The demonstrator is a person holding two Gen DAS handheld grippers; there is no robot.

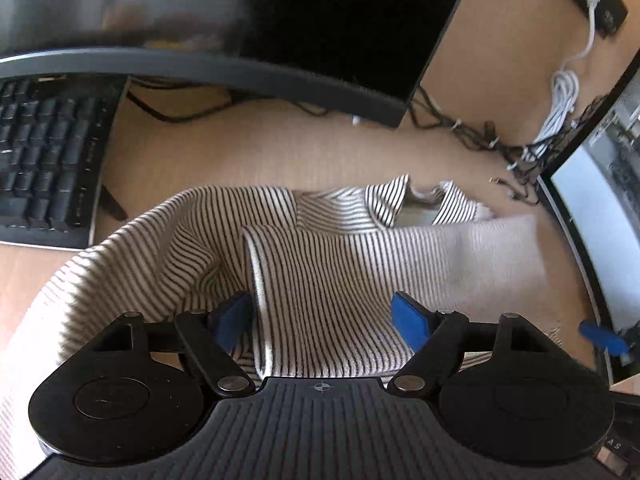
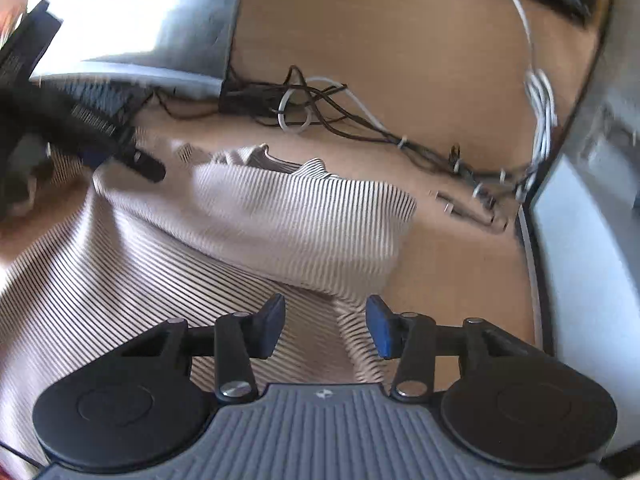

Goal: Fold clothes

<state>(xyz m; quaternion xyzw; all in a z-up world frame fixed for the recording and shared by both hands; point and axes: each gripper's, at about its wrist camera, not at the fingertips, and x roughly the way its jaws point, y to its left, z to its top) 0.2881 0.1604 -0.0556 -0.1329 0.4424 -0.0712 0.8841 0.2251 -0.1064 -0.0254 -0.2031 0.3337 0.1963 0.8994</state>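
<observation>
A black-and-white striped shirt (image 1: 320, 264) lies spread on the wooden desk (image 1: 240, 156), its collar (image 1: 416, 200) at the far side. One sleeve (image 1: 492, 248) is folded across the body towards the right. My left gripper (image 1: 324, 316) hovers open just above the shirt's middle, a white hem edge running between its blue pads. In the right wrist view the folded sleeve (image 2: 280, 216) lies across the shirt (image 2: 100, 280). My right gripper (image 2: 326, 326) is open low over the cloth, a raised ridge of fabric beside its right pad (image 2: 378, 330). The left gripper (image 2: 136, 160) shows blurred at upper left.
A black keyboard (image 1: 44, 152) lies left of the shirt. A dark monitor (image 1: 280, 20) stands behind it, and a second screen (image 1: 592, 208) borders the right side. Tangled dark cables (image 1: 460, 128) and a coiled white cable (image 1: 560, 96) run along the desk's back.
</observation>
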